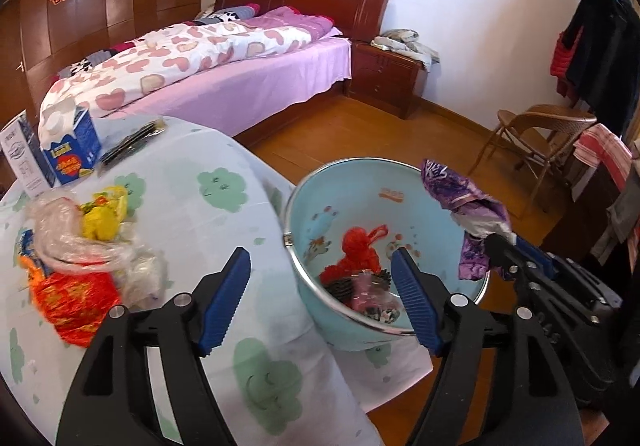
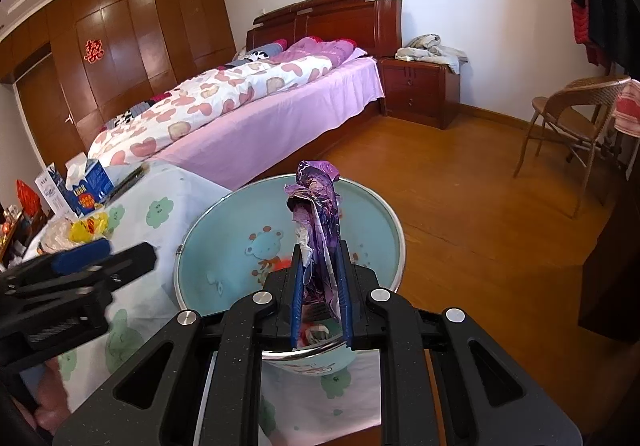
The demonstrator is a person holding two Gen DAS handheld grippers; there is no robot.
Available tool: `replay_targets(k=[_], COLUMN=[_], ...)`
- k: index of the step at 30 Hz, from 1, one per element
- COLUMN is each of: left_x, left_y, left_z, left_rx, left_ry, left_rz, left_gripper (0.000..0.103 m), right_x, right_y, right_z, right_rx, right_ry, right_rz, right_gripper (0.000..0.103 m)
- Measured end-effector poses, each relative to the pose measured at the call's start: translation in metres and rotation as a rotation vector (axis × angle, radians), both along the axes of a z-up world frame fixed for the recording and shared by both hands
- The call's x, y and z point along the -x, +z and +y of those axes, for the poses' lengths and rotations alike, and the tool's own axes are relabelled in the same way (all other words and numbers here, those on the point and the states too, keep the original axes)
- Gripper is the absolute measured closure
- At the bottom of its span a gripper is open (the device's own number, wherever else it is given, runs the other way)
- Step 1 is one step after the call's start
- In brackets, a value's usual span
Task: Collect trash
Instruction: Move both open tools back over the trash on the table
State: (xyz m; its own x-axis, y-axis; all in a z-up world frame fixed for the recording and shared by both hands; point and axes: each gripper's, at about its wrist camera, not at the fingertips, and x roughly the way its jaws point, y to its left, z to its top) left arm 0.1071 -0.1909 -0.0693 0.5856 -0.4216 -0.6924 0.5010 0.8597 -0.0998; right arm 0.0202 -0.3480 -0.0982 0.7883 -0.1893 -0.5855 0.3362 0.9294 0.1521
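Note:
A light blue basin [image 1: 340, 198] sits at the table's edge with a red net bag [image 1: 356, 250] and dark wrappers [image 1: 372, 298] inside. My left gripper [image 1: 320, 252] hangs open over the basin's near rim, nothing between its fingers. My right gripper [image 2: 320, 246] is shut on a crumpled purple wrapper [image 2: 320, 198], held above the basin [image 2: 224, 246]; from the left wrist view that wrapper [image 1: 460, 194] hovers over the right rim. On the table to the left lies a pile: a clear plastic bag [image 1: 64, 238], a yellow wrapper [image 1: 100, 214] and a red-orange wrapper [image 1: 72, 298].
The table wears a white cloth with green clouds [image 1: 192, 230]. A blue tissue box [image 1: 68, 146] and a dark flat packet [image 1: 132, 142] stand at its far side. Beyond are a bed [image 1: 240, 86], a nightstand [image 1: 384, 78], a wicker chair [image 1: 540, 134] and wood floor [image 2: 460, 206].

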Motion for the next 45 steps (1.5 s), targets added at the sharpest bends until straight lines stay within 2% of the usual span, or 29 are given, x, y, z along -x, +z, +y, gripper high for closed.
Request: replay_targets(k=[3, 4, 5, 11, 17, 22, 34, 45], left_x=[0.0, 0.0, -0.001, 0.0, 0.009, 0.013, 0.015, 0.01], left_y=[0.002, 0.002, 0.002, 0.003, 0.006, 0.002, -0.011, -0.009], left_z=[0.008, 0.011, 0.014, 0.027, 0.052, 0.092, 0.209, 0.282], left_rx=[-0.005, -0.007, -0.01, -0.022, -0.017, -0.008, 0.006, 0.03], left_ry=[0.022, 0.029, 0.034, 0.068, 0.088, 0.137, 0.345, 0.489], left_rz=[-0.003, -0.006, -0.007, -0.007, -0.022, -0.004, 0.021, 0.012], left_gripper=[0.03, 0.03, 0.03, 0.029, 0.026, 0.025, 0.025, 0.026], right_x=[-0.004, -0.004, -0.003, 0.002, 0.005, 0.001, -0.01, -0.043], right_y=[-0.006, -0.006, -0.006, 0.002, 0.015, 0.022, 0.024, 0.031], right_z=[0.003, 0.004, 0.004, 0.009, 0.027, 0.054, 0.121, 0.181], right_rx=[0.016, 0.017, 0.016, 0.019, 0.025, 0.033, 0.062, 0.048], right_ry=[-0.003, -0.006, -0.009, -0.004, 0.051, 0.117, 0.25, 0.4], right_rz=[0.019, 0.02, 0.019, -0.014, -0.042, -0.043, -0.027, -0.032], right_gripper=[0.075, 0.067, 0.066, 0.064, 0.064, 0.064, 0.064, 0.064])
